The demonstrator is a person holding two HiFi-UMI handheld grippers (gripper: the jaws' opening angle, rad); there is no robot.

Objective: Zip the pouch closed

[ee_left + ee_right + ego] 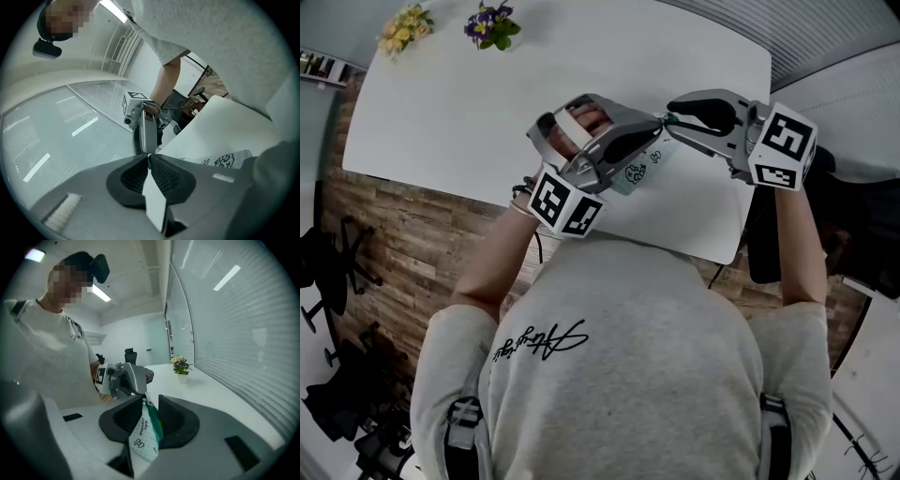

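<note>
A small white pouch (642,169) with black printed figures and a green zipper edge hangs in the air between both grippers, above the white table (469,103). My left gripper (659,131) is shut on one end of it; in the left gripper view its jaws (149,157) pinch a flat white strip of the pouch (155,206). My right gripper (671,120) faces it from the right. In the right gripper view the pouch's other end (143,439) and its zipper pull (146,397) sit between the jaws (150,401), which stand apart with a gap beside the pull.
Two small flower pots, one yellow (405,26) and one purple (492,23), stand at the table's far left. The table's near edge runs just under the grippers. Black office chairs (333,258) stand on the wood floor at left.
</note>
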